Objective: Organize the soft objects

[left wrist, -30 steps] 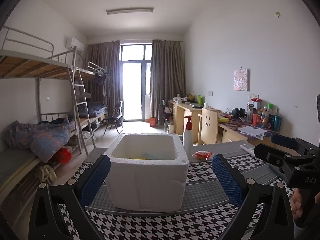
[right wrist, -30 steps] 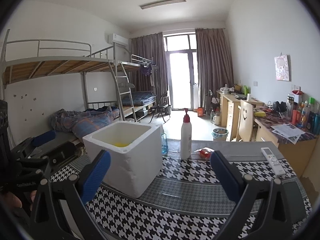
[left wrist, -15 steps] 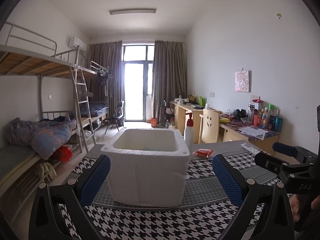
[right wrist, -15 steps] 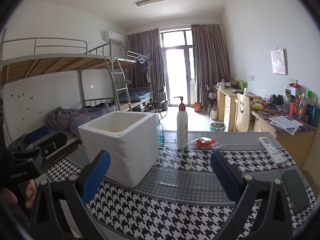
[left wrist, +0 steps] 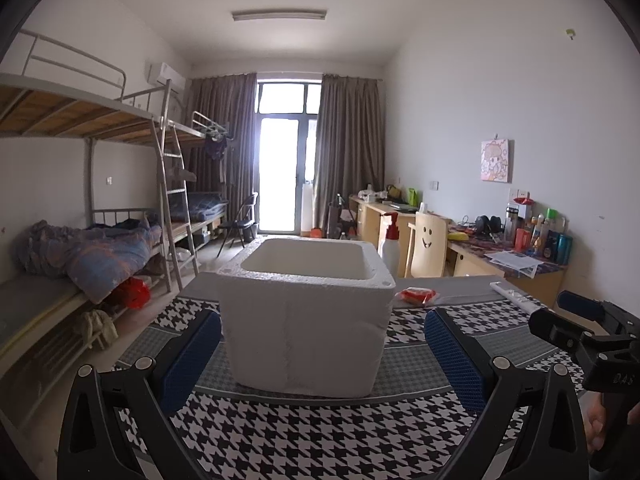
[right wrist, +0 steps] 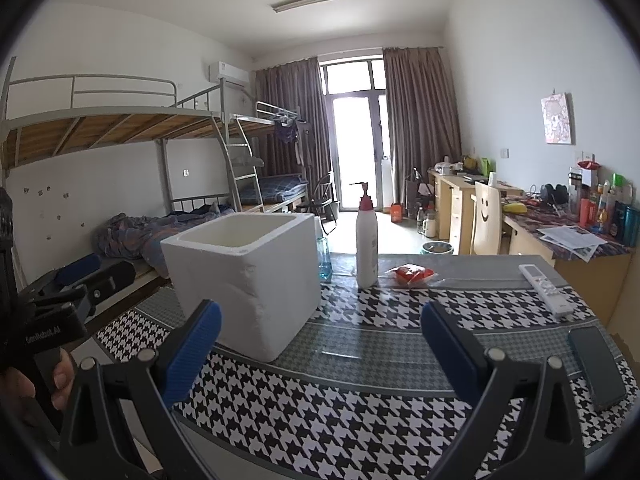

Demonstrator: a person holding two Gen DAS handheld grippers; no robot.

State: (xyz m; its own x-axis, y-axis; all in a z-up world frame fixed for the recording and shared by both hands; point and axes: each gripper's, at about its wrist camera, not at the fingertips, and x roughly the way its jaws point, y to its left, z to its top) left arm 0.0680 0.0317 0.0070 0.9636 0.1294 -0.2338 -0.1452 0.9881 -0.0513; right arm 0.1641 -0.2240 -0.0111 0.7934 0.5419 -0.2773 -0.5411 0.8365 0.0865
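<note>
You held both tools over a table (right wrist: 360, 392) spread with a black-and-white houndstooth cloth crossed by grey woven bands. Your left gripper (left wrist: 322, 354) had its blue-padded fingers (left wrist: 192, 350) spread wide with nothing between them, aimed straight at the white foam box (left wrist: 306, 320) standing upright on the cloth just ahead. Your right gripper (right wrist: 320, 346) was likewise fully parted and empty, hovering over bare cloth with the box to its left. From neither camera could you see into the box, so its contents cannot be told.

Behind the box stood a white pump bottle (right wrist: 367, 248) with a red collar, and beside it a small clear blue-tinted bottle (right wrist: 324, 262) close against the box's far corner. A red soft packet (right wrist: 412, 274) lay on the grey band just right of the pump bottle, well apart from both tools. A white remote control (right wrist: 545, 290) lay near the table's right edge, and a dark phone (right wrist: 598, 368) rested nearer you on the same side.

The room around you was a dormitory: a metal bunk bed (left wrist: 92, 184) with a ladder and a rumpled quilt (left wrist: 92, 252) along the left wall, grey curtains (left wrist: 348, 148) framing a bright balcony door, and wooden desks (left wrist: 504, 264) cluttered with bottles and papers along the right wall, with a smiley-face chair (left wrist: 429, 246) pushed up to them.
</note>
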